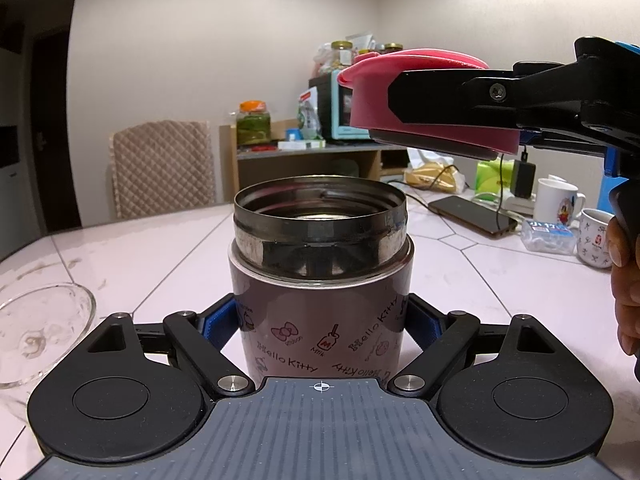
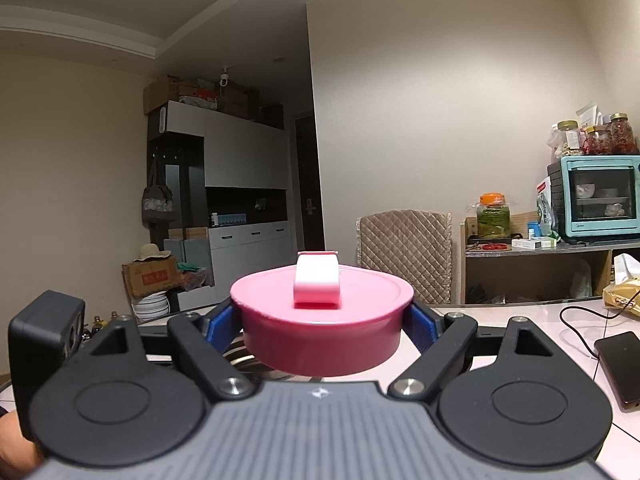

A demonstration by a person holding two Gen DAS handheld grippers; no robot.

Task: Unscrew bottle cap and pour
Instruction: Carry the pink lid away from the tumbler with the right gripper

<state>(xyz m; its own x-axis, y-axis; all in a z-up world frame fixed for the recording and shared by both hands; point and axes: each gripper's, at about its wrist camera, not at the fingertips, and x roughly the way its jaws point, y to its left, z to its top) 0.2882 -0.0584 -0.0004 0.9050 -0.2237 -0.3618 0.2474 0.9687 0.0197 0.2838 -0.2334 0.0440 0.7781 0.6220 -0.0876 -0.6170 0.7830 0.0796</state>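
A brown steel jar point(image 1: 320, 280) with cartoon print stands upright on the pale table point(image 1: 160, 248), its wide mouth uncovered. My left gripper point(image 1: 322, 324) is shut on the jar's lower body, a blue pad pressed to each side. The pink cap point(image 1: 372, 96) hangs tilted above and to the right of the mouth, apart from the rim. My right gripper point(image 1: 424, 96) comes in from the right, shut on it. In the right wrist view the pink cap point(image 2: 280, 292), with a pale flip handle on top, sits clamped in the right gripper point(image 2: 322, 326); the jar's rim point(image 2: 244, 354) shows just beneath.
A clear glass bowl point(image 1: 40, 320) sits at the left beside the jar. On the right lie a phone point(image 1: 472, 214) on a cable, a tissue pack point(image 1: 548, 236) and two mugs point(image 1: 558, 200). A person's hand point(image 1: 624, 280) holds the right gripper's handle. A padded chair point(image 1: 160, 168) and a cluttered shelf stand behind.
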